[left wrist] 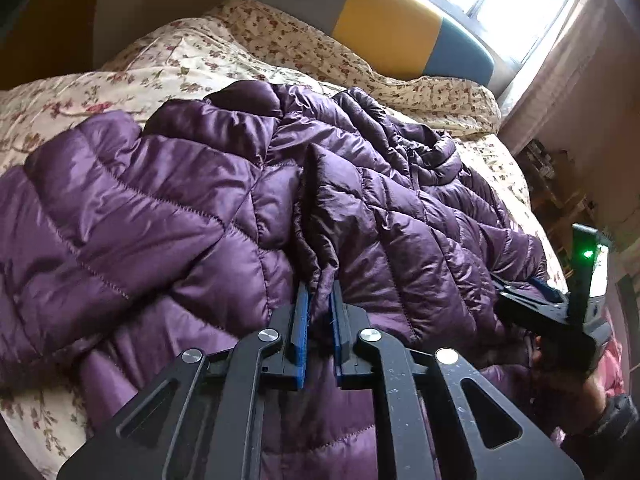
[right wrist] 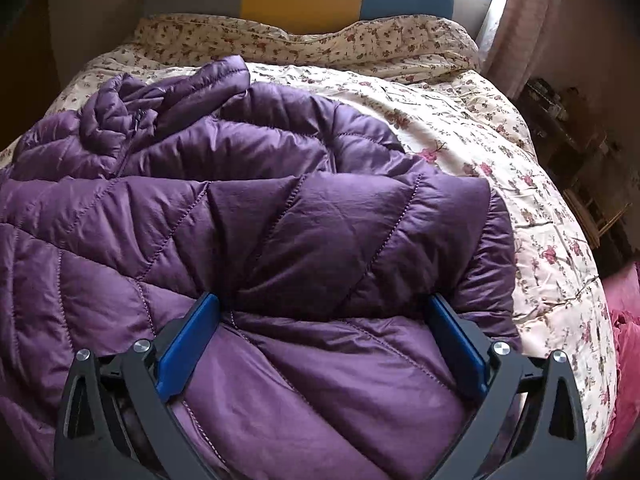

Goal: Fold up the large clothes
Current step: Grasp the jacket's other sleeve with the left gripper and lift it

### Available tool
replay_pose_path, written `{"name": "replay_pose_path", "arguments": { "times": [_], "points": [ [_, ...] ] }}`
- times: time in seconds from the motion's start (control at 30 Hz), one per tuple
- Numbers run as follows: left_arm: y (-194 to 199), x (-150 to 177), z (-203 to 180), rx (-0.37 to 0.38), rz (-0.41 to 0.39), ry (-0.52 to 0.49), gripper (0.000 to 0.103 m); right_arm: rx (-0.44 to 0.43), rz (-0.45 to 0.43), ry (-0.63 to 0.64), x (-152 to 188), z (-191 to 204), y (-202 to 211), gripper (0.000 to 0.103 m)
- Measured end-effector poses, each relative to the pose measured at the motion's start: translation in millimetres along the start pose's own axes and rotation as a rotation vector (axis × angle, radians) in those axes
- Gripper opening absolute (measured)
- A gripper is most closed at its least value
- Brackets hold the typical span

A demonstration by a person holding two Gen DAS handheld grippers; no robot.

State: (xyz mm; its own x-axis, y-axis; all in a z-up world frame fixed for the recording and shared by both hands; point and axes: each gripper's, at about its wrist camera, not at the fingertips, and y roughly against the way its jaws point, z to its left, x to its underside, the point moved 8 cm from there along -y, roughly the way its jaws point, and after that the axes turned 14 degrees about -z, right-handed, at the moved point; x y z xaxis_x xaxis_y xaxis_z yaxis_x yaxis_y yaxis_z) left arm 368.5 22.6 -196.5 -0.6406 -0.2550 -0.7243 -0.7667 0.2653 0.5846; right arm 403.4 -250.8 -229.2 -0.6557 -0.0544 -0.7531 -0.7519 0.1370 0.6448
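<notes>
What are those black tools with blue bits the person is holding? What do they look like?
Each is a black gripper with two fingers lined with flat blue pads. The left gripper has flat black linkage arms with slot cut-outs, joined by round silver pins. The right gripper is built the same; from the left camera its body shows a small green light. The hand holding it wears a dark cuff.

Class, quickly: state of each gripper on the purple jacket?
Left gripper: closed on a fold of the purple jacket.
Right gripper: open, astride the jacket.
</notes>
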Motion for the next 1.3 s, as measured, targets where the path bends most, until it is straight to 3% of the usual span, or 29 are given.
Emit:
{"name": "replay_pose_path", "arguments": {
  "times": [0.03,0.1,0.17,0.33,0.47,0.7,0.9,1.07,1.17,1.23,1.3],
  "points": [
    [2.0,0.5,1.2,-0.011,-0.004,-0.001,0.021,-0.001,-0.001,0.001,1.1,0.4,-1.1,0.101],
    [11.0,0.5,2.4,-0.012,-0.026,0.018,0.063,0.003,-0.004,0.008,1.2,1.3,-3.7,0.101],
    [22.0,-1.9,5.2,-0.056,-0.064,0.008,0.071,0.013,-0.012,0.019,1.4,3.9,-3.9,0.101],
    [59.4,2.3,29.8,-0.148,-0.094,0.022,0.071,0.03,-0.026,0.035,1.2,6.0,-3.9,0.101],
    [101.6,12.3,71.5,-0.192,-0.121,0.128,0.071,0.054,-0.038,0.061,-0.8,8.5,-3.6,0.101],
    [205.2,38.6,198.1,-0.39,-0.216,0.403,0.071,0.085,-0.055,0.09,-2.0,12.2,-0.9,0.101],
    [277.3,60.7,287.9,-0.511,-0.311,0.654,0.071,0.09,-0.059,0.094,-1.5,12.2,0.6,0.101],
    [299.3,65.5,341.7,-0.561,-0.387,0.853,0.071,0.089,-0.059,0.095,-1.1,12.6,0.7,0.101],
    [297.5,60.6,357.2,-0.573,-0.404,0.884,0.071,0.088,-0.058,0.094,-1.1,13.2,0.8,0.101],
    [290.8,55.4,360.6,-0.589,-0.404,0.881,0.066,0.087,-0.058,0.092,-1.1,12.6,0.9,0.101],
    [286.7,49.7,365.7,-0.597,-0.4,0.84,0.039,0.086,-0.057,0.091,-0.8,13.6,1.7,0.101]
  ]
}}
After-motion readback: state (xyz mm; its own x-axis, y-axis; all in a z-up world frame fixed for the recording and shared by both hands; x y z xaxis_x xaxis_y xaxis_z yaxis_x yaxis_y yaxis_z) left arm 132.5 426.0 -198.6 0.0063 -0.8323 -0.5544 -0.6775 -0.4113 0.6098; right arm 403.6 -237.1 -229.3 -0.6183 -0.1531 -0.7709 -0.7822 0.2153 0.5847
